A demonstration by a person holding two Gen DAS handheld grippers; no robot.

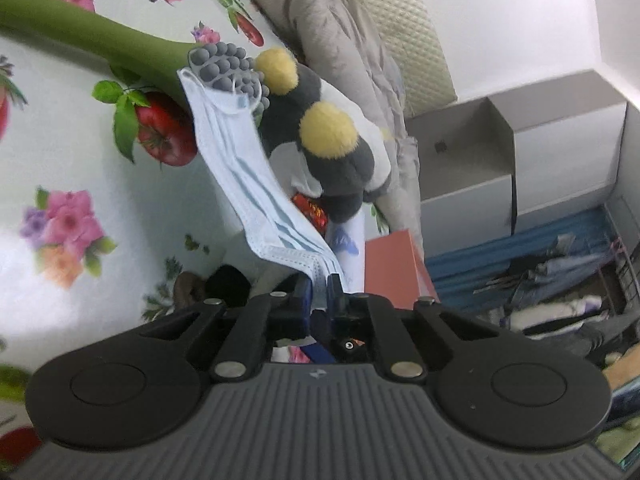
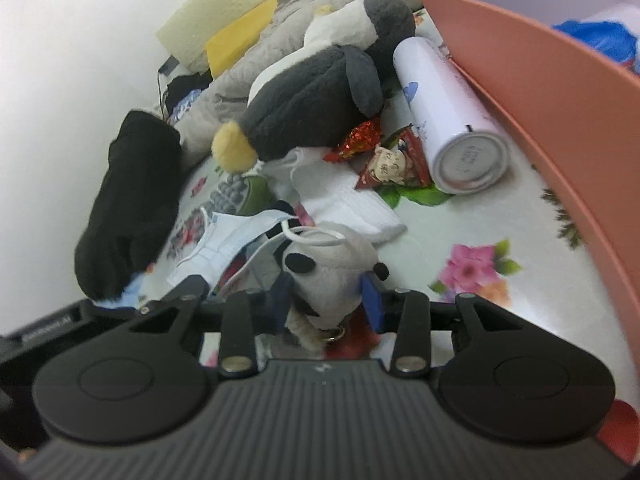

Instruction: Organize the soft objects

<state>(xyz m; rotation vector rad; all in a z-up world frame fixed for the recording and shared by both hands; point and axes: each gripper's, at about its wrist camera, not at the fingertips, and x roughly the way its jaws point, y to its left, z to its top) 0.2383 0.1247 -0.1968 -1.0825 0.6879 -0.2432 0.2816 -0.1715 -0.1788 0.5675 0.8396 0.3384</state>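
My left gripper (image 1: pixel 319 292) is shut on one end of a pale blue face mask (image 1: pixel 240 168). The mask stretches away from the jaws, above the flowered cloth. In the right wrist view the same mask (image 2: pixel 224 240) lies crumpled at the left, and one white ear loop crosses a small panda plush (image 2: pixel 328 272). My right gripper (image 2: pixel 326 294) is shut on that panda, its blue pads pressing both sides. A grey and white penguin plush (image 2: pixel 312 92) with yellow feet lies behind it; it also shows as the penguin (image 1: pixel 332 152) beyond the mask.
A salmon box (image 2: pixel 540 80) rises on the right, with a white can (image 2: pixel 452 116) lying beside it. Red snack packets (image 2: pixel 392 160), a white sock (image 2: pixel 348 204) and a black sock (image 2: pixel 128 200) lie about. A grey quilt (image 1: pixel 340 40) and an open grey carton (image 1: pixel 460 152) are beyond.
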